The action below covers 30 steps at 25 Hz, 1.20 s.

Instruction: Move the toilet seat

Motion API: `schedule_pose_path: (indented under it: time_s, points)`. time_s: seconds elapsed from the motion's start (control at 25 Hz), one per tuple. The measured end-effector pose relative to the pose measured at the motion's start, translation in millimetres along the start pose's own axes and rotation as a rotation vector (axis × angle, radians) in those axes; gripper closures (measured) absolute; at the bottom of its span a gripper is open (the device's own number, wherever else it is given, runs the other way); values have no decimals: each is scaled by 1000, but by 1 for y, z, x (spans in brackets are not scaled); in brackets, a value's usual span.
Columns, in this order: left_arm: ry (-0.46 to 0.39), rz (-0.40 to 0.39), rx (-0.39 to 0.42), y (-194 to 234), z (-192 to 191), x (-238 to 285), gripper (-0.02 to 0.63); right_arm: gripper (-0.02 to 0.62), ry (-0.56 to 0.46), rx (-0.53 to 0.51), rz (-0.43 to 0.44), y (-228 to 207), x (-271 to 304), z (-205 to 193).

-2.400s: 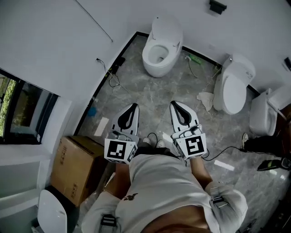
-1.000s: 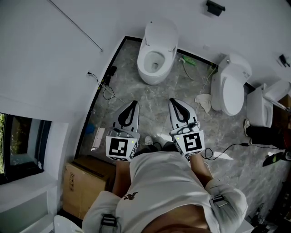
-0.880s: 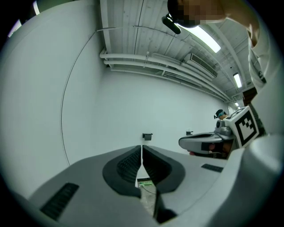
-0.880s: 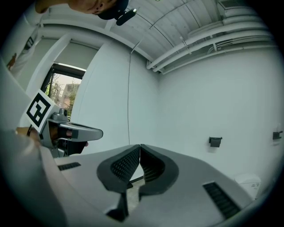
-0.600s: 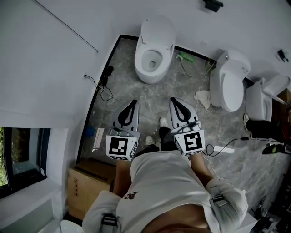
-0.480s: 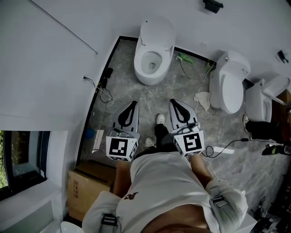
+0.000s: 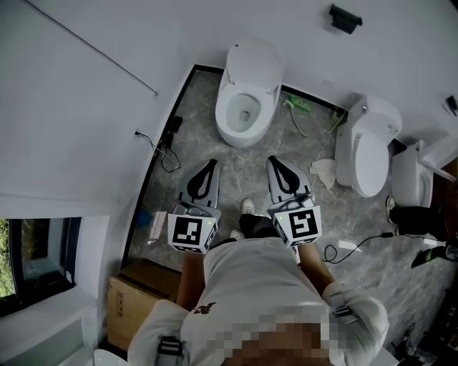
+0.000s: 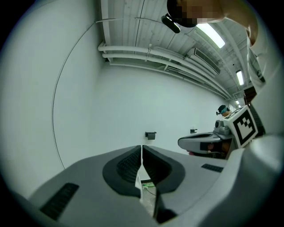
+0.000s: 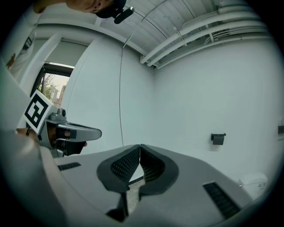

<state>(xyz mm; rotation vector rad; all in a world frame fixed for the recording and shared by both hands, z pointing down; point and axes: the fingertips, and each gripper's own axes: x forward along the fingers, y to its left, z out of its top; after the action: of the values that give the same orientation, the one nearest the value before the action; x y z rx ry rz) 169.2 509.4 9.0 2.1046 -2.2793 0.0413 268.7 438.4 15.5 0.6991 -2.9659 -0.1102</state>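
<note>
A white toilet (image 7: 245, 96) stands against the far wall in the head view, its lid raised and the bowl showing. Its seat ring (image 7: 243, 114) lies down around the bowl. My left gripper (image 7: 205, 171) and right gripper (image 7: 279, 166) are held level side by side, well short of the toilet, above the grey marbled floor. Both are shut with nothing between the jaws. In the left gripper view the shut left gripper (image 8: 142, 148) faces the white wall; the right gripper view shows the right gripper (image 9: 140, 147) shut likewise.
A second toilet (image 7: 371, 146) with its lid down stands at the right, a third fixture (image 7: 410, 175) beyond it. Cables (image 7: 166, 154) and a green object (image 7: 300, 105) lie on the floor by the walls. A cardboard box (image 7: 143, 297) sits behind at the left. A black wall fitting (image 7: 346, 18) hangs above.
I have walked forward toward the open toilet; both shut grippers travelled with me, still level. The box and the window have slid back in the head view.
</note>
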Motion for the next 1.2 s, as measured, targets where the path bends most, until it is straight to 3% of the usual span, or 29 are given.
schedule_pose_path:
  time_s: [0.72, 1.2]
  points:
    - [16, 80, 30, 33, 16, 104, 577, 574, -10, 35, 56, -80, 88, 4]
    - [13, 43, 28, 76, 14, 144, 577, 575, 15, 44, 6, -90, 138, 0]
